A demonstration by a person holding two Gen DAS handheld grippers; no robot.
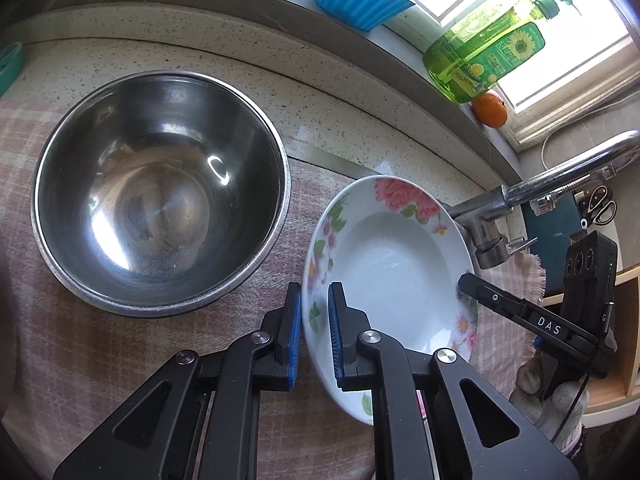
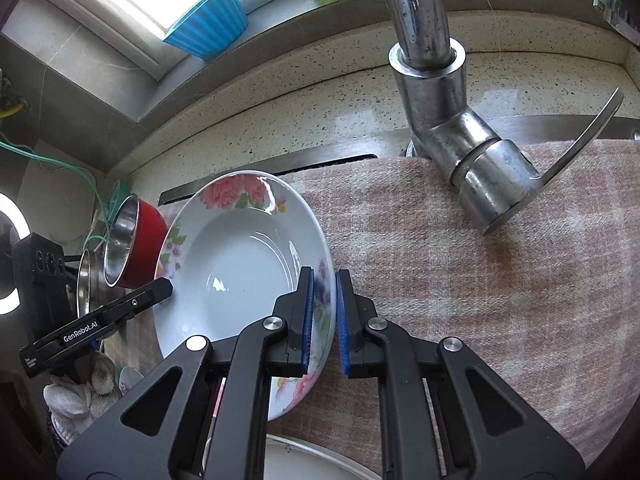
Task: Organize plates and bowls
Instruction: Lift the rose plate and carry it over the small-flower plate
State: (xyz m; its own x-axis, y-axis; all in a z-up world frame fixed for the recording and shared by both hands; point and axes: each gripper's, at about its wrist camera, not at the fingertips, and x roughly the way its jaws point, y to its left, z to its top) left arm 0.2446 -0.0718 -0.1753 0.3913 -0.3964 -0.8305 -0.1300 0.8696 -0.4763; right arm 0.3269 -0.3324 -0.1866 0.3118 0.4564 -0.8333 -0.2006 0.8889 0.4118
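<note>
Gripping opposite rims of the floral plate, the left gripper and the right gripper are both clamped nearly closed on it. The plate sits tilted over the checked cloth, beside the steel bowl.

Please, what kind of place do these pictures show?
Most likely a home kitchen, at the sink. A metal tap rises beside a cloth-covered counter, a bottle of dish soap stands on the window sill, and a steel bowl sits beside a flowered plate.
</note>
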